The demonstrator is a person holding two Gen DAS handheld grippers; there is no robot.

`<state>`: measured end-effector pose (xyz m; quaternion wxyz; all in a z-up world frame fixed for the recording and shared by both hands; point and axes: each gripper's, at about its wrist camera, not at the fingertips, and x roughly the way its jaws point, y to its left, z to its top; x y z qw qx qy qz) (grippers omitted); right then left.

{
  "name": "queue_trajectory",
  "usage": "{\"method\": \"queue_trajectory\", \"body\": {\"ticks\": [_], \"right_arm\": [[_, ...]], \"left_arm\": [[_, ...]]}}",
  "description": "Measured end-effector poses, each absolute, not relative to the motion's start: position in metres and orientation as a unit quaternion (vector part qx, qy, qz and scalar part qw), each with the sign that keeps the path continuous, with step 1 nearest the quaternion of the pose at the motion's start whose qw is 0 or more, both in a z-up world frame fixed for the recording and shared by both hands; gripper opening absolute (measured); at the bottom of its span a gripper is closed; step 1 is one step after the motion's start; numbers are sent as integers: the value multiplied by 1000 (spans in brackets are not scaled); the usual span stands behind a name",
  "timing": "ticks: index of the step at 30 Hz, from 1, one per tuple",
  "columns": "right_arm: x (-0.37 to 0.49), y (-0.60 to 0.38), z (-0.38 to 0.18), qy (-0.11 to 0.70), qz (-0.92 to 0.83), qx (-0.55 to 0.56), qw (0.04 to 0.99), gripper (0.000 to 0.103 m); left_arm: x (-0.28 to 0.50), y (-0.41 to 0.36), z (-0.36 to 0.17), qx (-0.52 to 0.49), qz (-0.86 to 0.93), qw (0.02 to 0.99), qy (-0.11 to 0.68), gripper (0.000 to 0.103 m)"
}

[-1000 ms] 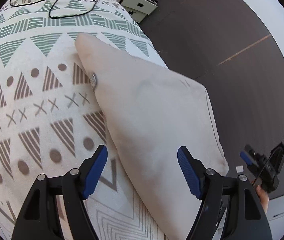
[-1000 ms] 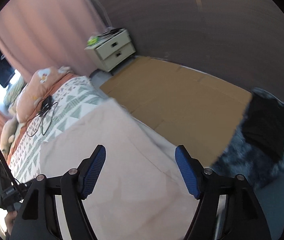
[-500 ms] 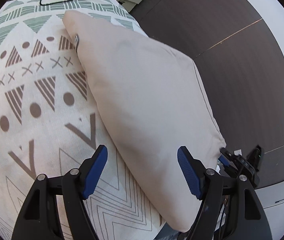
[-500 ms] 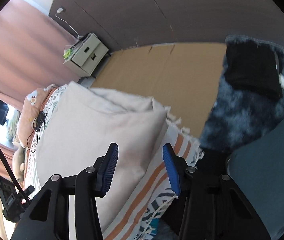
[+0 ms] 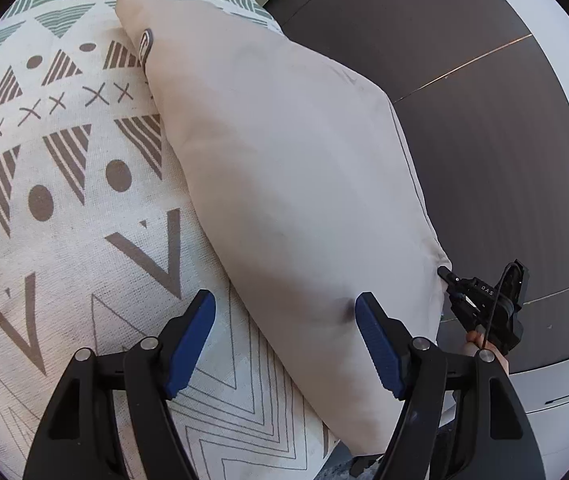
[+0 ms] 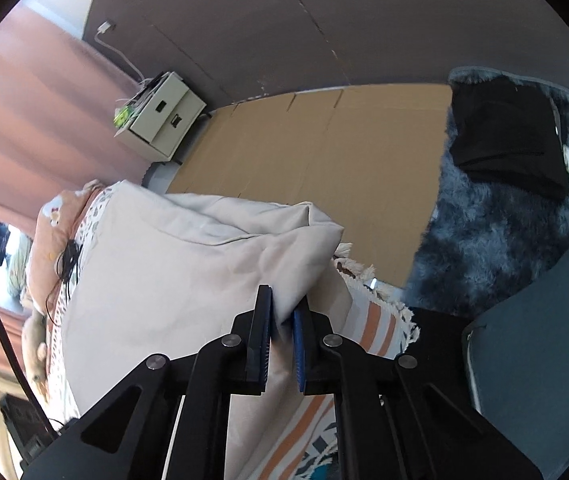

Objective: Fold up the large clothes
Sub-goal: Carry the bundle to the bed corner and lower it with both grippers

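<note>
A large cream garment (image 5: 292, 168) lies folded on the patterned bedspread (image 5: 56, 208), along the bed's right edge. My left gripper (image 5: 284, 336) is open and empty, its right finger touching the garment's near edge. My right gripper (image 6: 282, 332) is shut on a corner of the cream garment (image 6: 188, 272). In the left wrist view the right gripper (image 5: 480, 304) shows at the garment's right corner.
A white bedside drawer unit (image 6: 160, 116) stands by the pink curtain (image 6: 44, 112). Flat cardboard (image 6: 324, 152) covers the floor beside a dark fluffy rug (image 6: 496, 232) with a black garment (image 6: 504, 136). A black cable (image 6: 64, 264) lies at the bed's far end.
My right gripper has closed from wide open onto the garment's corner. My left gripper has moved closer to the garment's near edge and stays open.
</note>
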<state>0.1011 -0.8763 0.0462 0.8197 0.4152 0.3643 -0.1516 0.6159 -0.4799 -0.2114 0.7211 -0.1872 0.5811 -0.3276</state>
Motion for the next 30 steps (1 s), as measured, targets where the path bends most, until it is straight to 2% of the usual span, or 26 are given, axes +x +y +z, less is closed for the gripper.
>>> {"method": "queue_trajectory", "body": {"ticks": [2,3,5,6,7,14,16,19,24,30], "right_arm": [[99,-880,42,364,-150,435,810,9],[96,-881,41,366,-154,439,806,15],[90,-881,41,368,-157,439,805,36],[85,-878,42,365,-150,442,806,63],[80,-875,41,358,-136,448,808,81],[79,-864,7,349,-81,486,797,80],[87,-865,1,357,-80,484,795,42],[96,-869,4,356,-96,477,798,26],[110,-877,13,355,-110,465,804,22],[108,-866,17,358,-129,462,801,25]], "left_arm": [[614,-483,-211,-191,-327,721,581,73],[612,-482,-210,-192,-328,721,580,73],[612,-479,-209,-194,-327,721,579,73],[612,-476,-209,-195,-327,721,579,73],[612,-475,-209,-197,-326,721,579,73],[625,-463,-203,-206,-324,727,570,73],[628,-464,-201,-204,-326,727,568,73],[636,-465,-201,-202,-327,725,571,73],[641,-459,-195,-209,-327,726,568,73],[631,-442,-179,-195,-319,737,563,73]]}}
